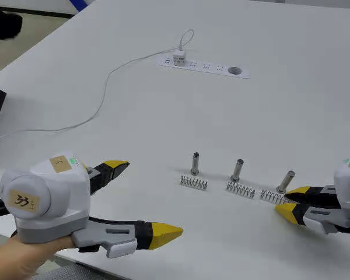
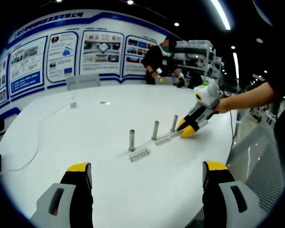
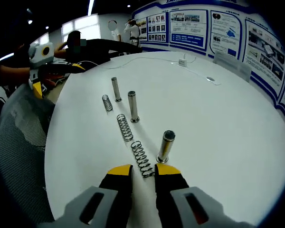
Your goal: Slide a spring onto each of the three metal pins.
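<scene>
Three metal pins stand upright in a row on the white table (image 1: 163, 128): left pin (image 1: 195, 163), middle pin (image 1: 237, 170), right pin (image 1: 286, 181). A spring lies flat in front of each: left spring (image 1: 193, 182), middle spring (image 1: 240, 189), right spring (image 1: 273, 197). My right gripper (image 1: 290, 202) sits low at the right spring's end. Its own view has the jaws slightly apart, with the spring's near end (image 3: 143, 166) between the tips (image 3: 143, 172) beside the right pin (image 3: 165, 146). My left gripper (image 1: 143, 198) hovers wide open and empty, left of the row (image 2: 147, 167).
A white power strip (image 1: 201, 65) with a plugged charger (image 1: 179, 57) and a trailing cable (image 1: 105, 87) lies at the far side of the table. A mesh chair (image 3: 19, 142) stands by the table edge. People stand in the background (image 2: 161, 61).
</scene>
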`<action>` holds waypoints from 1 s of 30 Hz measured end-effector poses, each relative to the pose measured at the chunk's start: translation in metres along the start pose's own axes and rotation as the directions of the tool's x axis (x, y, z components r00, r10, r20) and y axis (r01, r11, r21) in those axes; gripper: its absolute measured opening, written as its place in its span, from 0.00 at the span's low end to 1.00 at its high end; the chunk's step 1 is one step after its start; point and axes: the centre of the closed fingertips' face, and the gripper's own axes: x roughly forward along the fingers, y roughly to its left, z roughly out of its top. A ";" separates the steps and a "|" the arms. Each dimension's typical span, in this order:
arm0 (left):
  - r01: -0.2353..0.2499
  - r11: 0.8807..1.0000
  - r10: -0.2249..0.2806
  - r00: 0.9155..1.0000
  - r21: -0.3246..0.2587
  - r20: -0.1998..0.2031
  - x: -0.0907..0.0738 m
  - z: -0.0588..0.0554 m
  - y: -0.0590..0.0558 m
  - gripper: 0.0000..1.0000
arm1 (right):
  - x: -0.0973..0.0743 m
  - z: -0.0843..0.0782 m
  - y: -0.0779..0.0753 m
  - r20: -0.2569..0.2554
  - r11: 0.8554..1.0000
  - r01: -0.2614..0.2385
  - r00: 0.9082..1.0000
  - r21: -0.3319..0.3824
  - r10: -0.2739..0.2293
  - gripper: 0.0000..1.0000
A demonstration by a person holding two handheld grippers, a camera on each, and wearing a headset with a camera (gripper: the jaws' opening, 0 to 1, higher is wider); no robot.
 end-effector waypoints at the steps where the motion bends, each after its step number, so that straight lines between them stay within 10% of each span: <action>1: 0.000 1.000 0.000 1.000 0.000 0.000 0.000 0.000 0.000 0.99 | 0.000 0.000 0.000 -0.001 1.000 -0.003 1.000 -0.001 0.003 0.19; 30: 0.002 1.000 -0.002 1.000 0.002 0.006 0.001 0.001 -0.001 0.99 | 0.001 -0.001 0.003 0.017 1.000 -0.001 1.000 -0.023 0.001 0.12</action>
